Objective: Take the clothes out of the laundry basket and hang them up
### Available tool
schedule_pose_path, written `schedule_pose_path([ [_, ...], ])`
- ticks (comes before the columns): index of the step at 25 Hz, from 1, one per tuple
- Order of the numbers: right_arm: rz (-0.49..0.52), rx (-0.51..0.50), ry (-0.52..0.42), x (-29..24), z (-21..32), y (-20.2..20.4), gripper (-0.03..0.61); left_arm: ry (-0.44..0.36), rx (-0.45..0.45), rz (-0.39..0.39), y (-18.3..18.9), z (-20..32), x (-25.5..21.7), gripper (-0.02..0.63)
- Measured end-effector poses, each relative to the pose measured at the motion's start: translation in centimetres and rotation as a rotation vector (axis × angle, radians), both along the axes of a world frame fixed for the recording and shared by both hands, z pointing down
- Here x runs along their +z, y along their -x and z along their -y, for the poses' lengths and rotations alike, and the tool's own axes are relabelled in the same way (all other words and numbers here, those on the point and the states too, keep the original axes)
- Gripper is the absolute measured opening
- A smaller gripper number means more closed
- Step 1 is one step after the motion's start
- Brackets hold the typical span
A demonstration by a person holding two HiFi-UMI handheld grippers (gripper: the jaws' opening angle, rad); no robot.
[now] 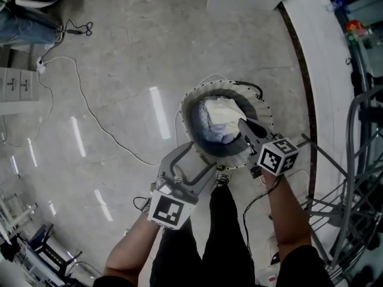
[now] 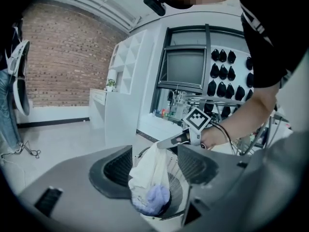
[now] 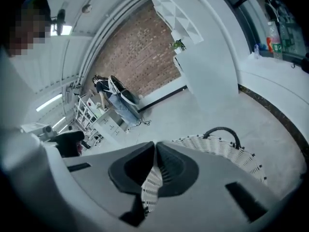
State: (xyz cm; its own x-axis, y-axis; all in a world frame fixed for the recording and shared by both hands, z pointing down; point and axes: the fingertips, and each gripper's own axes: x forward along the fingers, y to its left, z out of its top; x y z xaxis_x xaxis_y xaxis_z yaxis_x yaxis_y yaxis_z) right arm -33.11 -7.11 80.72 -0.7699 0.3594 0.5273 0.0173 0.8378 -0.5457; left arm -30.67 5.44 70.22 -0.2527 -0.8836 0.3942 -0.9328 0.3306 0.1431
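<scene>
The round white wicker laundry basket (image 1: 263, 113) stands on the floor in front of the person's legs. A white garment (image 1: 224, 113) rises out of it, with bluish cloth (image 1: 209, 137) beneath. My right gripper (image 1: 243, 124) is shut on the white garment's top edge. In the left gripper view the garment (image 2: 152, 170) hangs in a long fold from the right gripper's tip (image 2: 161, 143) over a lavender piece (image 2: 157, 197). The right gripper view shows a strip of patterned white cloth (image 3: 152, 185) pinched between the closed jaws (image 3: 155, 149). My left gripper (image 1: 200, 160) stands open by the basket's near rim, holding nothing.
A metal drying rack (image 1: 353, 208) stands at the right. A thin cable (image 1: 90, 112) trails across the grey floor at the left. A white counter (image 1: 323, 58) runs along the far right. The basket's black handle (image 3: 222, 129) arches over its rim. A person in jeans (image 3: 113, 100) stands far off.
</scene>
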Motion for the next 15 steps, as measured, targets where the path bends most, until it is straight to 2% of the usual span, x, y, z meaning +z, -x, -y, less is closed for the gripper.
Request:
schedule_pose_path([
  [15,0.246,0.026,0.005,-23.1,-1.1,-0.4,0.017,-0.05,0.03,0.074,-0.3,-0.2,-13.1,0.268],
])
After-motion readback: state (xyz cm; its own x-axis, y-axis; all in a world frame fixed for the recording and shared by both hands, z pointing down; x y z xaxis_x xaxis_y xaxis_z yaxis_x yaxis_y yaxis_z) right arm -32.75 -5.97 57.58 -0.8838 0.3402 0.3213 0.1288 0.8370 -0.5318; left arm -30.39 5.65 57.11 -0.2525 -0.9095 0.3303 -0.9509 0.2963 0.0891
